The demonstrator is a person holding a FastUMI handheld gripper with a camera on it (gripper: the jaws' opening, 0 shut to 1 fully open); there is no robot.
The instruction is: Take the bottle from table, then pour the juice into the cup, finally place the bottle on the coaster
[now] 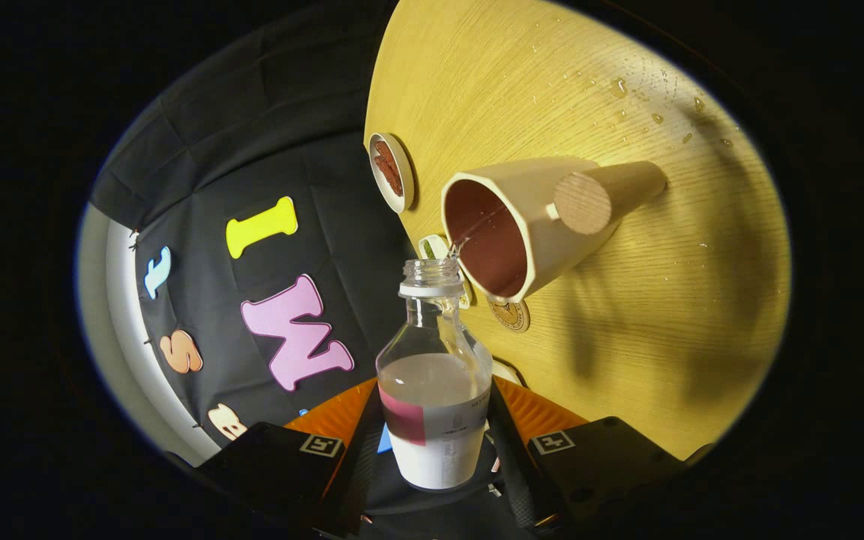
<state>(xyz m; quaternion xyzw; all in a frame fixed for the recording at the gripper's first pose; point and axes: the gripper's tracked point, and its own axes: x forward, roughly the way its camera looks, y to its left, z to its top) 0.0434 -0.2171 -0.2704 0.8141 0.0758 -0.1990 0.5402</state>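
Two fingers of my gripper (432,450) clamp the bottle (433,375), tilted, mouth at the cup (514,225) rim. Coaster (391,171) sits beyond; droplets (619,88) spot the counter (664,315).

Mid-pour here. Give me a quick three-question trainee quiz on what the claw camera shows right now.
1. True or false: the claw is shut on the bottle.
2. What runs from the bottle's mouth? A) nothing B) a thin stream into the cup C) a stream onto the coaster
3. Fill in: the bottle's cap is ____.

Key: 1 true, both fingers press its sides. 2 B. 3 off; the threaded neck is bare. Droplets lie on the table beyond the cup.
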